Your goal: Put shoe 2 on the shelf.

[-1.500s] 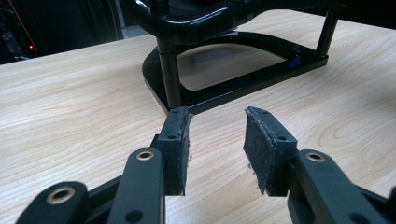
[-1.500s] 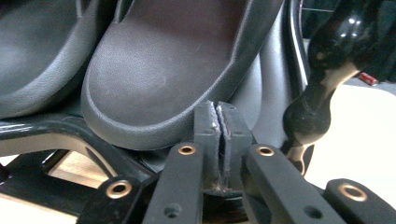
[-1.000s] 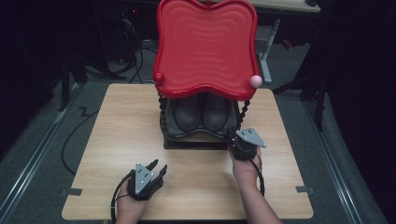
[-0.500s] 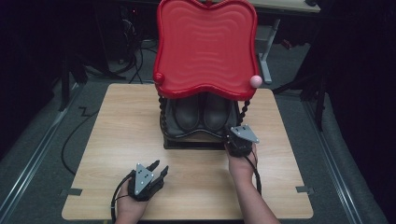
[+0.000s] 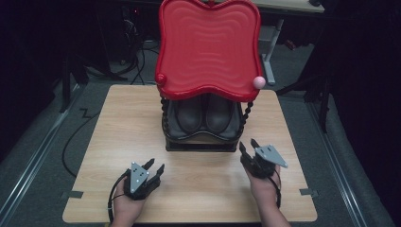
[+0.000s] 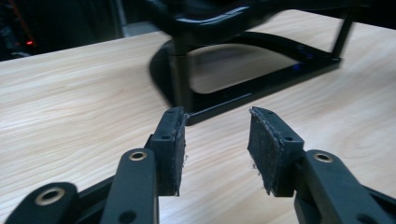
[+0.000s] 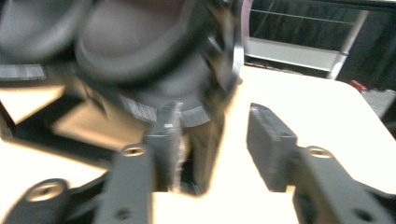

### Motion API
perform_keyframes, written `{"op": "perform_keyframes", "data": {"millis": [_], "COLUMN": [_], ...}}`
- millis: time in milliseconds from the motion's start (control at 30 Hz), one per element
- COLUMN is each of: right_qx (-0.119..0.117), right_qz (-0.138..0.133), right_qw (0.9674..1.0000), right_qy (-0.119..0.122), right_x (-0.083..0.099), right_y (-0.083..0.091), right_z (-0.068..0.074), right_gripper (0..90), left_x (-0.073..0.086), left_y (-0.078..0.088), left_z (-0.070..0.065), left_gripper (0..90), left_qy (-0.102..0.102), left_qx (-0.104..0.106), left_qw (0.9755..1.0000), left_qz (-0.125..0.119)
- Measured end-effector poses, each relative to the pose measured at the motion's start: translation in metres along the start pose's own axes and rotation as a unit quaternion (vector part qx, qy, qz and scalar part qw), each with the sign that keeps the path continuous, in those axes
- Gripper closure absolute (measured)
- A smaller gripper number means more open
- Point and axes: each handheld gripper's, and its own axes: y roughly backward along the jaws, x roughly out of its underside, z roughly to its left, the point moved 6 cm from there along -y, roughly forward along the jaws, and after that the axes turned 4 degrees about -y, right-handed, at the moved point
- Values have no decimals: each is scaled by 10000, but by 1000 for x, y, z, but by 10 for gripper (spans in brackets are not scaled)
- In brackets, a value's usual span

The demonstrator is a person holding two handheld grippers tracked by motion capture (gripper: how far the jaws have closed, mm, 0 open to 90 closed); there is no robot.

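The boots (image 5: 204, 115) are kept on the low shelf of a black rack (image 5: 201, 142) in the middle of the bench (image 5: 118, 118). A big red tray (image 5: 208, 47) is set on top of the rack, and a small pink ball (image 5: 258, 82) is seen at the tray's right corner. The two boots are stood side by side, touching. Their long way runs from the back of the bench to the front, and the toes are pointed toward the person.

The right hand-held gripper (image 5: 248, 145) is held just beside the rack's front right corner. Its jaws have just been opening, they are spread part way, and nothing is gripped between them. The left hand-held gripper (image 5: 155, 166) is kept near the front of the bench, apart from the rack. Its jaws are spread wide too, and nothing is held.

Things could go wrong from here. The rack's twisted post (image 5: 247, 116) could be bumped by the right hand-held gripper, because it is so close. Then the rack might be shaken, and the pink ball might be rolled off the tray. A boot could also be gripped badly and dropped.
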Motion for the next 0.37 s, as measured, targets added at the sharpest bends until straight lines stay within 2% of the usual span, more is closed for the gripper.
{"op": "perform_keyframes", "data": {"millis": [67, 133, 267, 300, 367], "right_qx": [79, 240, 230, 266, 293], "right_qz": [132, 369, 901, 976, 1091], "right_qw": [9998, 9989, 9954, 9946, 9930], "right_qy": [114, 135, -228, -227, -331], "right_x": [16, 37, 59, 63, 66], "right_y": [12, 24, 33, 33, 31], "right_z": [-13, -32, -57, -61, -64], "right_gripper": [420, 341, 253, 226, 201], "left_x": [3, 6, 15, 18, 23], "left_y": [2, 6, 13, 15, 19], "left_z": [8, 17, 34, 37, 45], "left_gripper": [549, 534, 480, 457, 438], "left_qy": [65, 100, 105, 161, 147], "left_qx": [-80, -183, -363, -367, -508], "left_qw": [9999, 9998, 9991, 9989, 9982], "left_qz": [28, 48, 203, 236, 287]}}
